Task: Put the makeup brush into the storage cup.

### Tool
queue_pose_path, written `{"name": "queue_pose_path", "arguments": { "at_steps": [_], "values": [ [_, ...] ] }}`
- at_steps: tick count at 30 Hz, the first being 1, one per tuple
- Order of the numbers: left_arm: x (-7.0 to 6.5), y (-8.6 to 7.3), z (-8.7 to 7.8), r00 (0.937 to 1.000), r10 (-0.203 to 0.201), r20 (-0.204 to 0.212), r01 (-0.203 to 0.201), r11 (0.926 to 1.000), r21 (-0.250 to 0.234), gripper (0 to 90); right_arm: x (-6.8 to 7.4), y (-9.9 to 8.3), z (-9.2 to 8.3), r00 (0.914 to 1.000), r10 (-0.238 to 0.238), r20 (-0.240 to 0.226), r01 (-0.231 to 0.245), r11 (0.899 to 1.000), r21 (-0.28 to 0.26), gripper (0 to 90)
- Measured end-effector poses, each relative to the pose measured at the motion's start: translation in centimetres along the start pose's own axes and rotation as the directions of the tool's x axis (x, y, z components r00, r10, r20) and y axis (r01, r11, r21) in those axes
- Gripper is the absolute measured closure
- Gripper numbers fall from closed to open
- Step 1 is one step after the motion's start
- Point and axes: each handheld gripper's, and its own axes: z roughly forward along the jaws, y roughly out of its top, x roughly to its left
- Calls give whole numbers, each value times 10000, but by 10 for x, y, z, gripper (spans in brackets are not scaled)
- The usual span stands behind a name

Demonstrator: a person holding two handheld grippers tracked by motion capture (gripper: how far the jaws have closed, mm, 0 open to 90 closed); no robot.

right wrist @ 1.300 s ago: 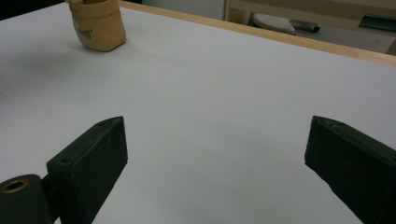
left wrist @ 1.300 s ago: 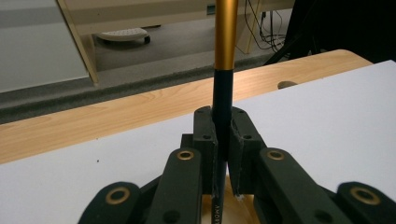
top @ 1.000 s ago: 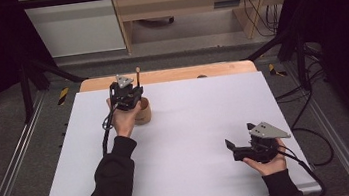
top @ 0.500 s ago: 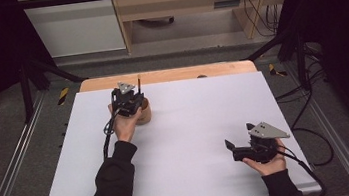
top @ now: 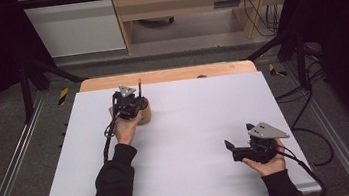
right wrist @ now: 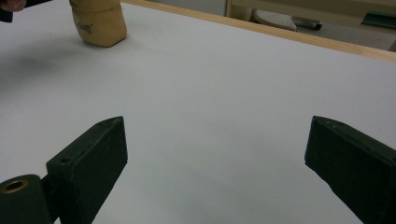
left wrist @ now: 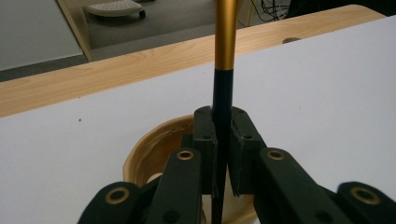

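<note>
A thin pen or brush with a black lower shaft and a gold upper part stands upright between the pads of my left gripper, which is shut on it. Its lower end reaches down into a light wooden cup right under the jaws. In the high view the left gripper hovers over that cup at the table's far left, with the pen sticking up. My right gripper rests low at the near right, jaws wide open over bare white board. The cup sits far off.
A white board covers a wooden table whose far edge shows a small hole. Metal rails run along both sides. Cables trail from each gripper. A desk and wires stand beyond the table.
The left gripper with the pen has shifted slightly over the cup. The right gripper has stayed where it was.
</note>
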Motion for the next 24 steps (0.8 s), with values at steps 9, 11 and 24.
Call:
{"name": "queue_pose_path", "arguments": {
  "at_steps": [9, 11, 24],
  "values": [
    [-1, 0, -1, 10000, 73, -2, -73, 9998, 170, 818, 0, 0, -1, 10000, 12, -16, -12, 10000, -32, 59],
    [-2, 0, -1, 10000, -2, 49, 1, 9999, 130, 805, 0, 0, -1, 10000, 18, -18, -18, 10000, -38, 59],
    [-2, 3, -29, 9996, -35, 266, 42, 9997, -253, 655, -1, 2, -4, 9999, 103, 38, -103, 9998, -197, 58]
  ]
}}
